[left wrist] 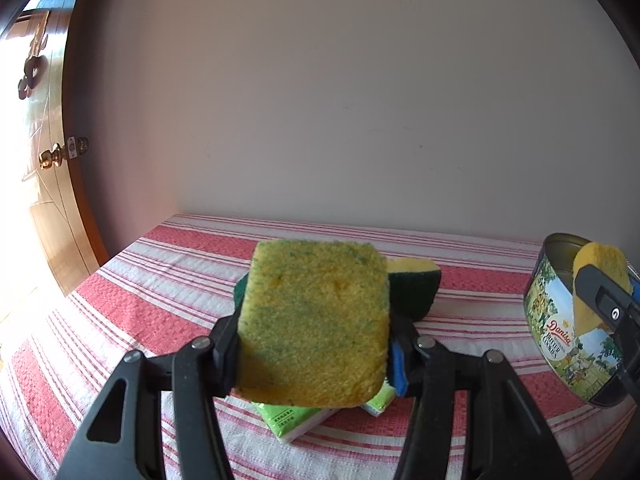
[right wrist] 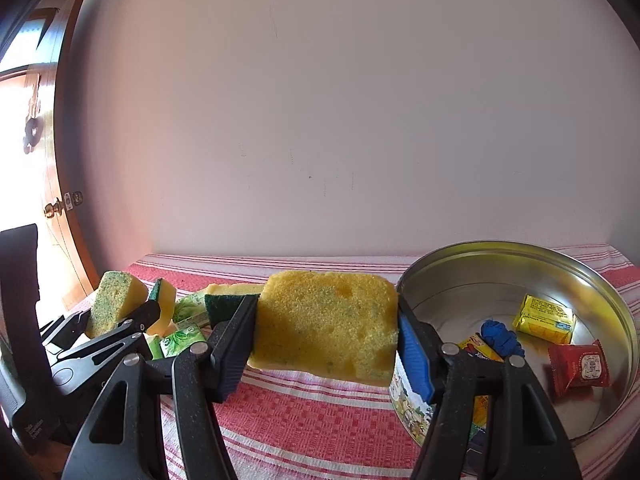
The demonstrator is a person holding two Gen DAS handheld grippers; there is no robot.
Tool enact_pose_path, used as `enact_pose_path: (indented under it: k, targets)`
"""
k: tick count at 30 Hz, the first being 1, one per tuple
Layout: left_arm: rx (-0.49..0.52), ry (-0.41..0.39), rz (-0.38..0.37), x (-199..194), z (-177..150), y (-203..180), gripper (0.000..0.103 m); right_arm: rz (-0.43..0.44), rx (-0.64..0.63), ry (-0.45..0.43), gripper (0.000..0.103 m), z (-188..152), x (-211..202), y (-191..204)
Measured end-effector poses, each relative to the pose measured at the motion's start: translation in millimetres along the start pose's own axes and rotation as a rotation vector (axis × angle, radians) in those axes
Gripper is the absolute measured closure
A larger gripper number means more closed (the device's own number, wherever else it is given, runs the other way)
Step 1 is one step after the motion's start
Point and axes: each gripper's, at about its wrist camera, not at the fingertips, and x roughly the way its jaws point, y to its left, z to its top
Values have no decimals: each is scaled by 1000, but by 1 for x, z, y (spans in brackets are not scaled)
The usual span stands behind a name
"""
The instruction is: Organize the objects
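Observation:
My left gripper [left wrist: 314, 344] is shut on a yellow sponge [left wrist: 314, 320] and holds it above the striped tablecloth [left wrist: 120, 300]. My right gripper [right wrist: 326, 334] is shut on a second yellow sponge [right wrist: 326, 324], held just left of the round cookie tin [right wrist: 520, 256]. The tin holds a yellow packet [right wrist: 544, 319], a red packet [right wrist: 580, 366] and a blue bundle [right wrist: 500, 338]. In the left wrist view the tin [left wrist: 560, 320] stands at the right with the right gripper's sponge [left wrist: 600, 276] over it. In the right wrist view the left gripper's sponge [right wrist: 114, 300] shows at the left.
Green-backed sponges [left wrist: 412, 288] and green tissue packs [left wrist: 296, 420] lie on the cloth under the left gripper. The wall [left wrist: 360, 100] runs behind the table. A wooden door [left wrist: 44, 160] with a brass knob stands at the left.

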Motion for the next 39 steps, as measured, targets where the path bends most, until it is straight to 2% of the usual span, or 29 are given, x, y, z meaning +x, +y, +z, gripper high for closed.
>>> enact_pose_path:
  k: [27,31,39]
  targets:
    - [7,10,0,-2,-4,-6,48,3,-27,-35,35,2,-15,18]
    - [7,19,-13,-4,-5,-11,48,2,-29,-32,35,-2,0,3]
    - [21,38,-52,-8,-7,-31,48,-16,-27,-41,35,5,-11,-13]
